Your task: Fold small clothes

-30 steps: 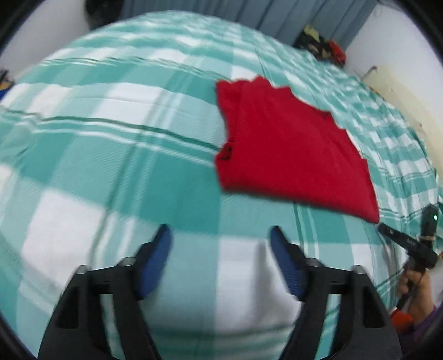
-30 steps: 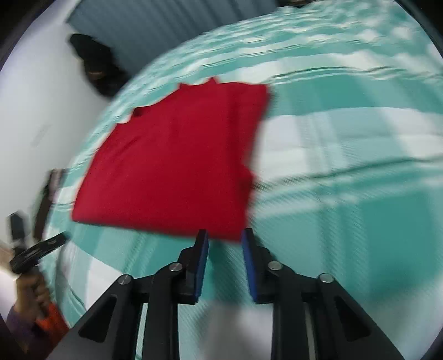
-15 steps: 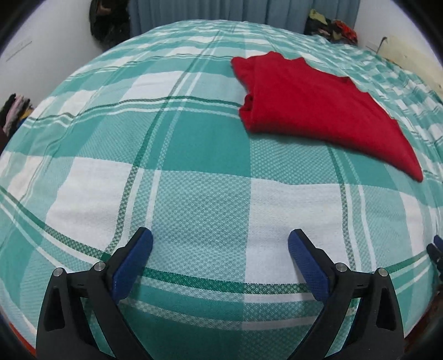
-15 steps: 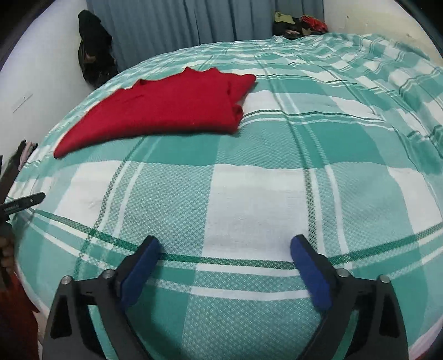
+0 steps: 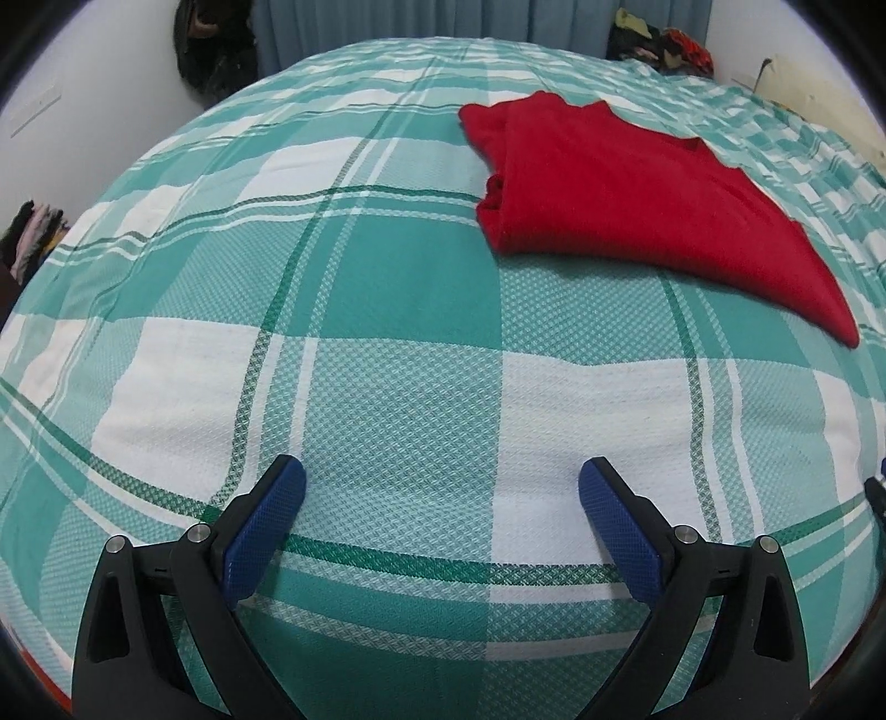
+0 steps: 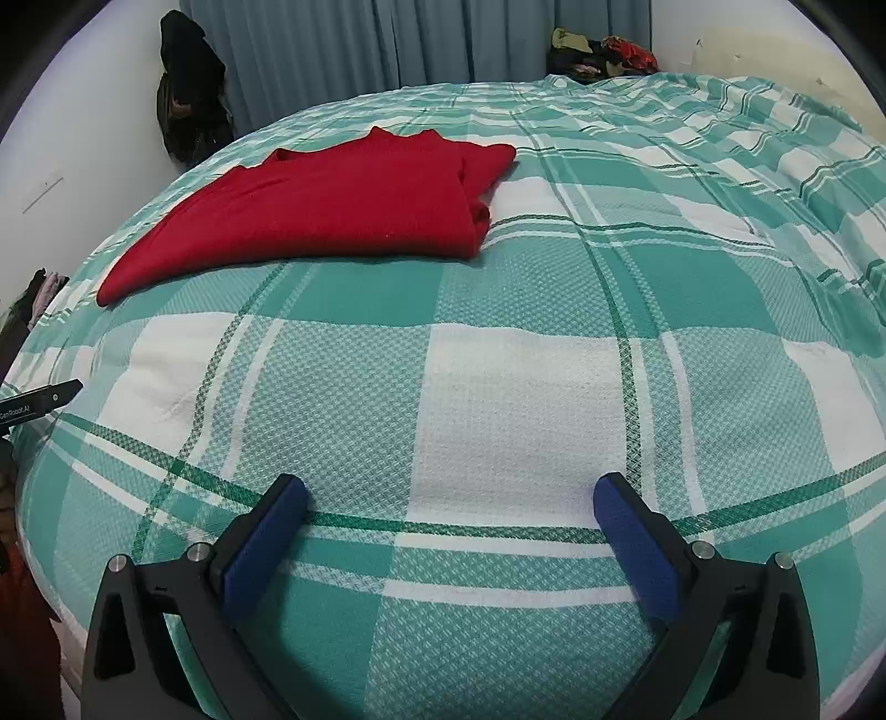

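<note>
Curtain (image 6: 332,44) fills right view; left crops it.

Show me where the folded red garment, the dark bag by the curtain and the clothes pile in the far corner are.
Folded red garment (image 5: 626,183): left wrist view, middle.
Dark bag (image 6: 191,108): right wrist view, body.
Clothes pile (image 6: 603,52): right wrist view, top.

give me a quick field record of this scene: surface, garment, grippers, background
surface: bed with a teal and white plaid sheet
garment: red garment, folded, lying flat on the sheet, untouched
left gripper: open, nothing between the jaws, hanging over bare sheet short of the garment
right gripper: jaws opening, nothing between them, also over bare sheet
background: blue-grey curtain, dark bag on the wall, pile of clothes in the far corner
</note>
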Demonstrator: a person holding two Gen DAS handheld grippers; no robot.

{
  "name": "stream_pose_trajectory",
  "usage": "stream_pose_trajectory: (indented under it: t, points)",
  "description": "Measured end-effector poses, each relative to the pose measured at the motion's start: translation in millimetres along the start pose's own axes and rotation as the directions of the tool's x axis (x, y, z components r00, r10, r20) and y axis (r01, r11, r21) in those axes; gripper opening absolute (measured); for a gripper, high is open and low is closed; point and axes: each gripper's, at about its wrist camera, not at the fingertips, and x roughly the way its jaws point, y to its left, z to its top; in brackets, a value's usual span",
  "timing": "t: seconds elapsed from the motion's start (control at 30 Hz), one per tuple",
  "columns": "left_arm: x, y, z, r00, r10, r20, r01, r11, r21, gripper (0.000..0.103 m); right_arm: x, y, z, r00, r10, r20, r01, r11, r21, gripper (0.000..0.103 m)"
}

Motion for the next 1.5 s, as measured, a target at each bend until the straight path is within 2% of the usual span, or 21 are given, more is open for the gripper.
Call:
stream_pose_trajectory:
  t: [0.27,0.4,0.47,0.5,0.53,0.6,0.67,0.73,0.8,0.83,0.87,0.9,0.93,0.97,1.0,1.07,1.13,1.2,1.27,1.33,1.5]
  points:
    - [0.0,0.2,-0.4,1.0,-0.004,0.001,0.004,1.0,0.002,0.1,-0.6,0.1,-0.4,1.0,-0.001,0.003,0.001,1.0,0.001,0.102]
    - [-6.2,9.4,10.1,0.994,-0.084,-0.069,0.084,0.996,0.0,0.099,-0.1,0.0,-0.4,1.0,-0.002,0.001,0.002,1.0,0.0,0.102]
    - [-12.4,26.5,30.5,0.975,-0.201,-0.095,0.193,0.978,-0.08,0.092,-0.4,0.1,-0.5,1.0,-0.003,0.003,0.003,1.0,-0.001,0.102]
    - [-14.9,34.3,40.7,0.962,-0.261,-0.076,0.251,0.96,-0.126,0.088,-0.2,0.2,-0.4,1.0,-0.005,0.004,0.005,1.0,-0.002,0.102]
    - [-17.5,45.4,60.8,0.94,-0.339,-0.036,0.327,0.926,-0.188,0.086,0.0,0.4,-0.4,1.0,-0.007,0.005,0.007,1.0,-0.003,0.103]
    - [-16.2,52.7,89.2,0.913,-0.407,0.019,0.4,0.887,-0.231,0.086,0.8,0.9,0.0,1.0,-0.011,0.004,0.011,1.0,-0.003,0.103]
    - [0.0,48.5,121.7,0.879,-0.476,0.031,0.47,0.852,-0.229,0.086,1.6,1.5,0.9,1.0,-0.013,0.0,0.013,1.0,-0.005,0.103]
    - [27.9,39.7,143.1,0.87,-0.493,0.001,0.481,0.848,-0.221,0.083,1.7,1.5,0.9,1.0,-0.013,0.0,0.013,1.0,-0.005,0.103]
    - [60.7,33.0,154.5,0.872,-0.487,-0.051,0.462,0.853,-0.241,0.07,1.4,1.3,0.7,1.0,-0.012,0.0,0.012,1.0,-0.005,0.103]
    - [78.3,30.1,156.8,0.863,-0.499,-0.085,0.463,0.846,-0.263,0.06,1.3,1.3,0.7,1.0,-0.012,0.0,0.012,1.0,-0.005,0.103]
    - [90.5,27.0,157.5,0.854,-0.51,-0.099,0.469,0.839,-0.276,0.057,1.4,1.3,0.7,1.0,-0.012,-0.001,0.012,1.0,-0.004,0.103]
    - [93.0,24.6,157.9,0.851,-0.517,-0.089,0.478,0.835,-0.272,0.055,1.5,1.5,0.7,1.0,-0.012,-0.001,0.012,1.0,-0.004,0.103]
    - [93.4,21.1,157.8,0.845,-0.53,-0.071,0.498,0.828,-0.259,0.048,1.6,1.5,0.8,1.0,-0.012,-0.001,0.012,1.0,-0.005,0.103]
    - [93.1,18.1,156.7,0.835,-0.546,-0.07,0.514,0.819,-0.254,0.026,1.7,1.5,0.8,1.0,-0.012,-0.001,0.012,1.0,-0.004,0.103]
    - [96.3,15.1,157.5,0.813,-0.577,-0.085,0.538,0.798,-0.271,0.014,1.9,1.4,0.9,1.0,-0.012,-0.001,0.012,1.0,-0.004,0.103]
    - [90.8,15.0,160.1,0.823,-0.563,-0.077,0.521,0.802,-0.291,0.007,2.2,1.1,1.4,1.0,-0.01,-0.001,0.01,1.0,-0.003,0.103]
    - [77.9,15.6,167.2,0.836,-0.546,-0.052,0.5,0.798,-0.337,0.006,2.4,0.8,1.6,1.0,-0.008,-0.001,0.008,1.0,-0.001,0.103]
    - [61.7,9.4,180.2,0.848,-0.53,-0.03,0.49,0.804,-0.337,0.006,2.3,0.9,2.0,1.0,-0.007,-0.002,0.007,1.0,0.0,0.103]
    - [29.3,-19.0,199.5,0.869,-0.494,-0.01,0.477,0.844,-0.243,0.006,2.4,0.9,2.7,1.0,-0.006,-0.006,0.006,1.0,0.002,0.103]
    - [-0.3,-64.0,217.3,0.874,-0.486,-0.004,0.482,0.867,-0.126,0.006,2.7,1.0,3.7,1.0,-0.006,-0.014,0.006,1.0,0.004,0.103]
    - [-27.5,-196.0,221.7,0.852,-0.52,-0.061,0.524,0.846,0.104,0.006,3.7,0.7,6.6,0.999,-0.002,-0.032,0.002,1.0,0.004,0.103]
